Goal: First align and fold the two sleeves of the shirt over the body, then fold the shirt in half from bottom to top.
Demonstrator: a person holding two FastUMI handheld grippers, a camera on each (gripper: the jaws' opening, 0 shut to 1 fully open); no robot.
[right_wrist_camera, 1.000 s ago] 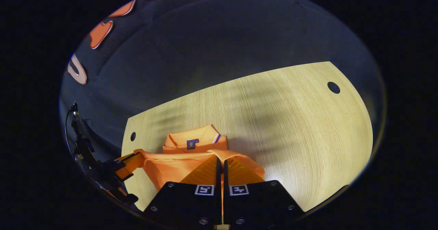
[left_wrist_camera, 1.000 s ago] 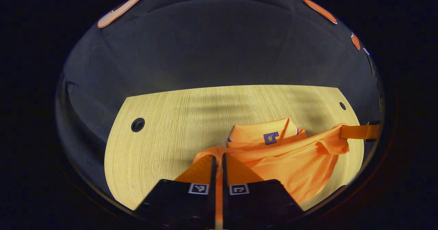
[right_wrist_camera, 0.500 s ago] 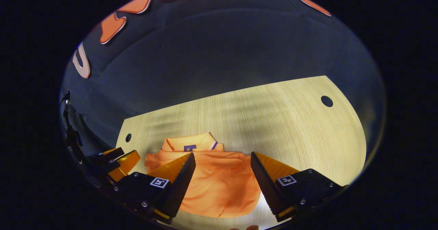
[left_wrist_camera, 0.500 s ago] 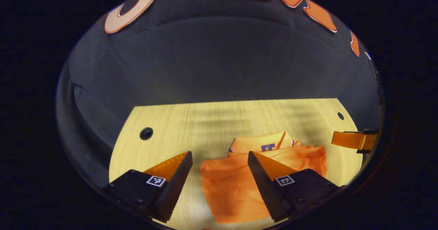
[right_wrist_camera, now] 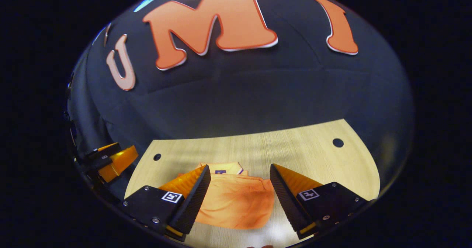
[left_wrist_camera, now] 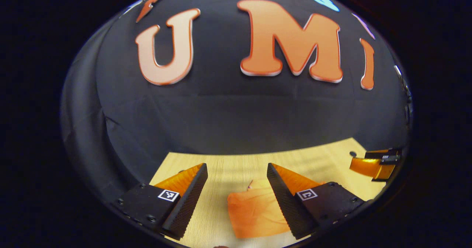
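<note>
The left gripper view looks forward and nearly level from just above the table (left_wrist_camera: 236, 166), facing the booth's wall, with the folded shirt (left_wrist_camera: 254, 213) close at 6 o'clock. The right gripper view faces the same wall from slightly higher. Both share the shirt (right_wrist_camera: 236, 203), the table (right_wrist_camera: 295, 148) and the wall.

Left gripper (left_wrist_camera: 237, 170) jaws wide apart; right gripper (right_wrist_camera: 240, 171) likewise, both empty
</note>
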